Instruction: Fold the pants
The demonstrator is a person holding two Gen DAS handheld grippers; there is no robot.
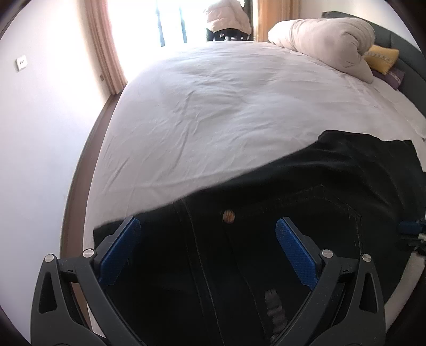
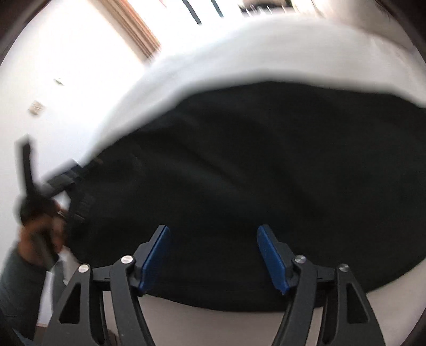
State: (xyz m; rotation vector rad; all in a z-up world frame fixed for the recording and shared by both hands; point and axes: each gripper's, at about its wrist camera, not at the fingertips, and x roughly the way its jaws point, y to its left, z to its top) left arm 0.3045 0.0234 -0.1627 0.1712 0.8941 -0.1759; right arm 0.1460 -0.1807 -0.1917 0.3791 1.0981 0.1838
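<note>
Hovering with jaws apart over the black pants on the bed, the left gripper and right gripper should pinch the near edge squarely — both layers — before lifting.

The pants lie on the bed at its near edge, filling the view from 4 to 7 o'clock in the left wrist view. The left gripper hangs over them, jaws spread, a button between the fingers. A rolled duvet sits on the bed at 1 o'clock, a pillow just behind it at 2. A wall stands at 9, a curtain at 11, a window at 12. The right gripper hangs spread over the pants' near edge.
</note>
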